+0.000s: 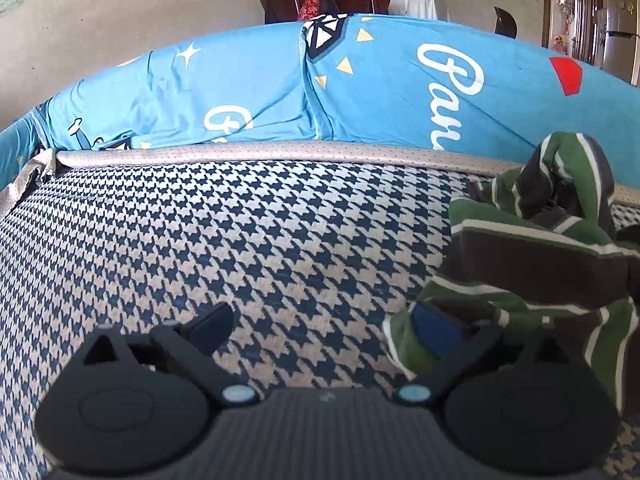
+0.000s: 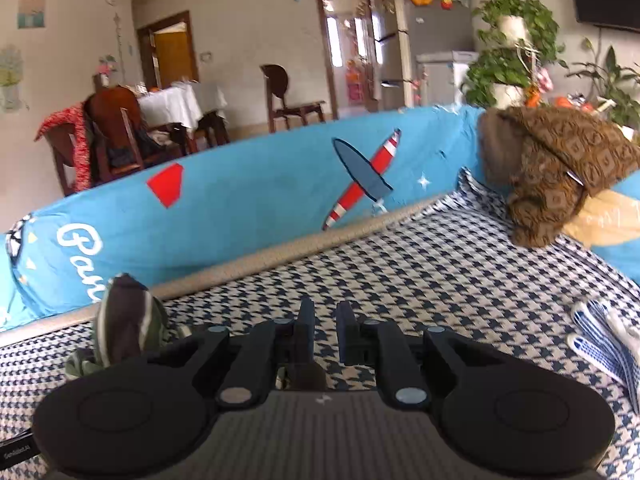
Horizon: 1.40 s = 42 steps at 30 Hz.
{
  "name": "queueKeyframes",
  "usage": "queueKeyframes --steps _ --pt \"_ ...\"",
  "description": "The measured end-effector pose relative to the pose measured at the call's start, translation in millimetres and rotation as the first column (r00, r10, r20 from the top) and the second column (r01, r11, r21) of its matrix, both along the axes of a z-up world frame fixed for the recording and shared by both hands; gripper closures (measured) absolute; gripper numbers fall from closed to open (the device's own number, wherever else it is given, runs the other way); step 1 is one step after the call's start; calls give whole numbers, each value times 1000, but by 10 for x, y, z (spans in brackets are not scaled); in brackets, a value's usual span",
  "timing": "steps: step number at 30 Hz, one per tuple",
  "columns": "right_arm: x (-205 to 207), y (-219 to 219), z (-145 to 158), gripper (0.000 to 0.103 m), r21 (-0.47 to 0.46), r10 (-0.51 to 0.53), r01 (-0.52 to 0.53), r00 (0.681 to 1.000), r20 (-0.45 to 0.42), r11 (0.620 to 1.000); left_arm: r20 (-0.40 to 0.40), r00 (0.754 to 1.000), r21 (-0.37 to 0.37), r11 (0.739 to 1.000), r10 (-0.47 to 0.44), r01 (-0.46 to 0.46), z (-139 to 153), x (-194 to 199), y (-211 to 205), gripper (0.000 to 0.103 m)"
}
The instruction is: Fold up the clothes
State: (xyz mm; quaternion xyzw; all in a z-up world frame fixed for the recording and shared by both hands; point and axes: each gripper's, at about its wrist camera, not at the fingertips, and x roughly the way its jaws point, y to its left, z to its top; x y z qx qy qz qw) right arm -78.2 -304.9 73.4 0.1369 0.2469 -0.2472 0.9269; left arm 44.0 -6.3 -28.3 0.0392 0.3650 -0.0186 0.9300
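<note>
A green, brown and white striped garment lies bunched on the houndstooth sofa seat, with one peak standing up near the backrest. My left gripper is open wide just above the seat. Its right finger sits at the garment's near hem, and its left finger is over bare seat. In the right wrist view the same garment stands as a heap left of my right gripper. Its jaws are a narrow gap apart, and the seat pattern shows through the gap. A bit of dark cloth shows under the left finger's base.
A blue printed cover drapes the sofa back. A brown patterned cushion rests in the right corner, and a blue-and-white checked cloth lies on the seat at the right. Dining chairs and a table stand behind the sofa.
</note>
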Motion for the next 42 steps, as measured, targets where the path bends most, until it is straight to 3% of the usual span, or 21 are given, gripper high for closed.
queueKeyframes --steps 3,8,12,14,19,20,21,23,26,32,37,42 --pt "17 64 -42 70 54 138 -138 990 3 989 -3 1000 -42 999 -8 8 18 -32 16 1" --pt "162 253 -220 64 161 280 -273 960 -20 948 -21 999 -88 996 -33 31 26 -78 0 1" --pt "285 394 -325 48 222 335 -325 942 -8 919 -43 998 -116 992 -49 44 20 -78 -21 0" --pt "381 476 -403 45 239 362 -348 932 -19 907 -44 998 -112 993 -51 46 14 -81 -28 0" --pt "629 628 -590 45 203 347 -322 932 -105 925 -42 998 -107 993 -54 49 35 -99 16 0" --pt "643 640 -612 52 206 349 -322 931 -106 924 -39 998 -106 993 -54 50 48 -105 32 0" --pt "646 653 -625 72 208 350 -324 931 -105 923 -35 998 -104 993 -54 50 63 -117 53 0" --pt "652 679 -650 93 211 353 -327 930 -103 921 -29 998 -103 993 -52 49 100 -125 110 0" --pt "635 728 -656 95 213 363 -339 927 -89 916 -19 999 -106 994 -43 40 153 -137 209 0" --pt "338 975 -389 95 189 425 -425 904 40 886 23 1000 -122 993 -3 6 334 -178 474 0" --pt "19 1343 -202 95 171 489 -508 861 141 844 66 998 -126 992 23 -14 505 -264 692 0" --pt "-281 1716 -206 95 182 559 -588 808 187 788 114 993 -112 994 34 -21 642 -409 904 0"
